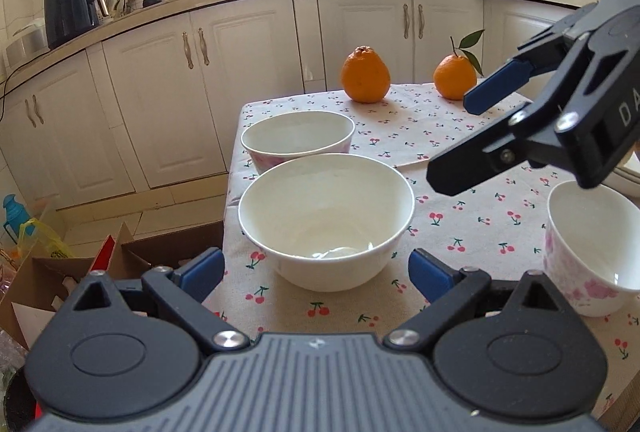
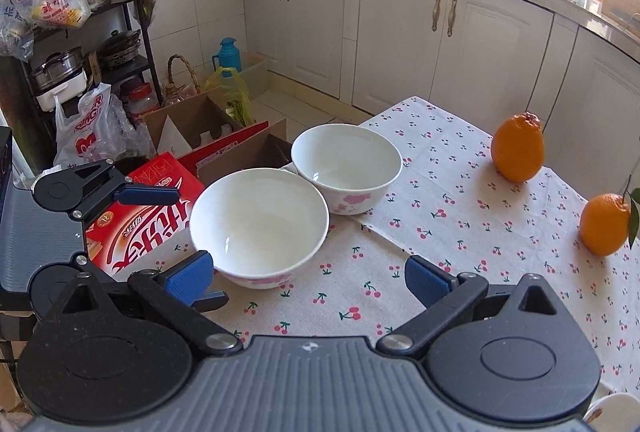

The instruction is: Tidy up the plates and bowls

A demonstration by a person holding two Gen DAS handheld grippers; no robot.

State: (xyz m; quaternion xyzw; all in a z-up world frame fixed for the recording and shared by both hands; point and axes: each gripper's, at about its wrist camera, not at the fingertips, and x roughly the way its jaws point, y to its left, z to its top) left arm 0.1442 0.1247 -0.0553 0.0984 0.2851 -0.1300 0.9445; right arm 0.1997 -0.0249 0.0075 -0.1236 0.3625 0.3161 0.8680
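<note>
A: Left wrist view first: where does the nearest bowl sit?

B: The plain white round ceramic bowl (image 1: pixel 326 220) stands upright on the cherry-print cloth of the counter (image 1: pixel 440 232), dead ahead of the left hand-held gripper (image 1: pixel 316 270), near its blue fingertips (image 1: pixel 202 268). Jaws spread wide, wider than the bowl, nothing held.

A: And the other hand-held gripper?

B: The right hand-held gripper (image 2: pixel 306 272) is also wide open and empty. From its camera the same bowl lies ahead and to the left, so I judge the left one nearer and squarer to it.

A: Other dishes?

B: A pink-flowered white bowl (image 1: pixel 298 140) just behind the first; whether their sides touch I cannot tell. A pink-flowered white cup (image 1: pixel 592 248) stands well apart on the right. Two oranges (image 1: pixel 365 74) sit at the far edge.

A: So the next move?

B: Probably a straight advance by the left, closing on the rim.
</note>
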